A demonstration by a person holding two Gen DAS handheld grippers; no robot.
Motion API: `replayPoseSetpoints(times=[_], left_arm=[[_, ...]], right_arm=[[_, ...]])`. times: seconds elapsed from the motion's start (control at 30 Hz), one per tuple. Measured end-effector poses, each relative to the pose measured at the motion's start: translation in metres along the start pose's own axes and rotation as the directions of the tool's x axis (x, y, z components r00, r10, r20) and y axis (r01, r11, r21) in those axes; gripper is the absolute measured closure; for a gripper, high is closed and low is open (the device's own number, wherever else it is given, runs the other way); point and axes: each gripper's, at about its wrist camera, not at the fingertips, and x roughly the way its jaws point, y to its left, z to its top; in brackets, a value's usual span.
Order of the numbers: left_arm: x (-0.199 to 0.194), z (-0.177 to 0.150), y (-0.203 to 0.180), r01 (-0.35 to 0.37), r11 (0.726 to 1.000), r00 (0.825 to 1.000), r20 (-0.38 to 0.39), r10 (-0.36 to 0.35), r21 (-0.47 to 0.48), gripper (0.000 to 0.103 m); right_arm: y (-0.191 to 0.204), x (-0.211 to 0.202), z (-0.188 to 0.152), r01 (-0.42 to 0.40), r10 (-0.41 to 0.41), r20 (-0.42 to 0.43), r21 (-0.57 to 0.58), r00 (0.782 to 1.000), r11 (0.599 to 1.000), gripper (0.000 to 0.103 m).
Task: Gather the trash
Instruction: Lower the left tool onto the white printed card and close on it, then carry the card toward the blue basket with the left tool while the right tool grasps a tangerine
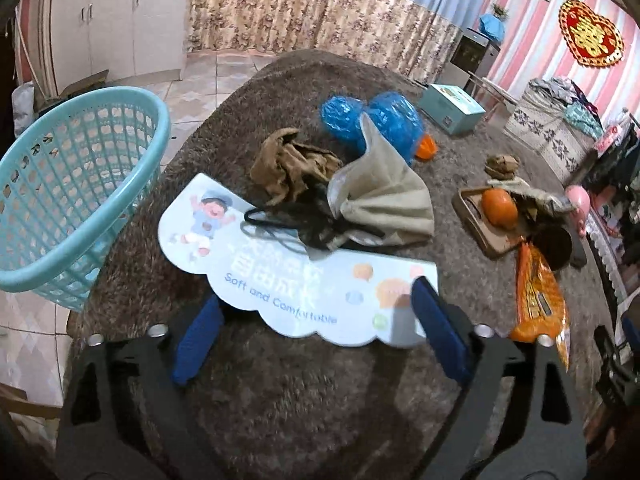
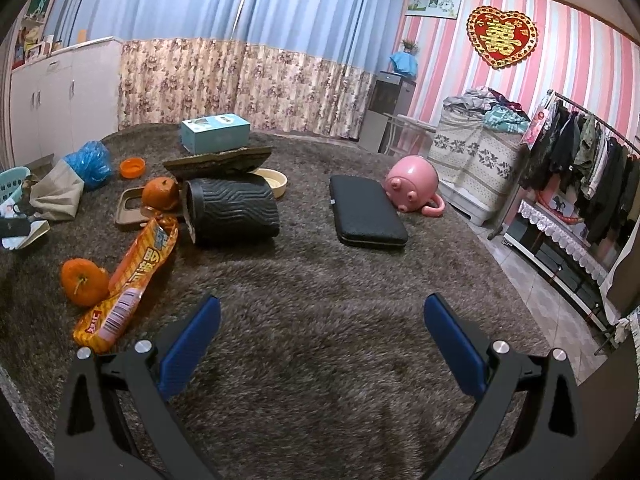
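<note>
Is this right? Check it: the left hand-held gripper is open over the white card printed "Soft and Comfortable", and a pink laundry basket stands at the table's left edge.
Wrong in one respect: the laundry basket is light blue, not pink. The left wrist view shows it at the table's left edge, with the left hand-held gripper open over the white card printed "Soft and Comfortable".

Shaggy brown rug [image 2: 320,280] bears a black case [image 2: 366,212], pink mug [image 2: 412,186], orange wrapper [image 2: 132,276].

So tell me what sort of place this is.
Most likely a lived-in room of a home, used as bedroom or living space: a clothes rack hung with garments, floor-length curtains, and a carpeted surface strewn with household clutter.
</note>
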Motion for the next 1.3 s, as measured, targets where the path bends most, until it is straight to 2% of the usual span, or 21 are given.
replayPoseSetpoints(times=[0.07,0.13,0.2,0.23,0.33,0.53,0.7,0.83,1.03,1.13,1.23,1.3], left_arm=[[0.003,0.003,0.001,-0.027,1.000,1.000,-0.006,0.027,-0.003,0.036],[0.001,0.003,0.002,-0.058,0.998,0.998,-0.001,0.058,0.000,0.063],[-0.002,0.003,0.005,-0.058,0.998,0.998,-0.002,0.058,-0.005,0.079],[-0.004,0.002,0.007,-0.048,0.999,0.999,-0.001,0.048,-0.011,0.084],[-0.014,0.000,0.008,-0.030,0.999,0.999,0.009,0.031,-0.010,0.091],[-0.049,-0.004,-0.007,-0.052,0.997,0.997,0.060,0.048,0.063,0.100],[-0.082,-0.005,-0.018,-0.116,0.983,0.988,0.116,0.100,0.141,0.103],[-0.101,-0.003,-0.013,-0.135,0.978,0.984,0.135,0.114,0.161,0.103],[-0.110,-0.001,0.006,-0.166,0.973,0.980,0.133,0.145,0.162,0.103],[-0.099,-0.003,0.015,-0.138,0.977,0.988,0.090,0.124,0.162,0.103],[-0.085,-0.007,0.021,-0.150,0.975,0.987,0.076,0.139,0.165,0.103],[-0.079,-0.008,0.027,-0.139,0.979,0.989,0.066,0.130,0.148,0.095]], right_arm=[[0.000,0.000,0.000,0.002,-0.002,0.000,-0.004,1.000,1.000,0.004],[0.000,0.000,0.000,0.000,0.000,0.000,-0.001,1.000,1.000,0.004],[0.000,-0.001,0.001,-0.001,0.001,0.003,-0.001,1.000,1.000,0.004],[0.001,-0.001,0.001,-0.003,0.003,0.005,-0.001,1.000,1.000,0.004],[0.002,-0.004,0.005,-0.011,0.011,0.010,-0.002,1.000,1.000,0.004],[0.011,-0.013,0.017,-0.055,0.055,0.027,0.000,0.998,0.998,0.004],[0.023,-0.020,0.024,-0.115,0.115,0.025,-0.001,0.993,0.993,0.004],[0.034,-0.023,0.025,-0.151,0.151,0.009,-0.009,0.989,0.989,0.004],[0.048,-0.023,0.023,-0.178,0.178,-0.019,-0.031,0.984,0.983,0.004],[0.053,-0.021,0.022,-0.183,0.182,-0.033,-0.040,0.983,0.982,0.004],[0.054,-0.019,0.020,-0.184,0.182,-0.043,-0.041,0.982,0.982,0.004],[0.054,-0.017,0.019,-0.184,0.182,-0.050,-0.039,0.982,0.982,0.004]])
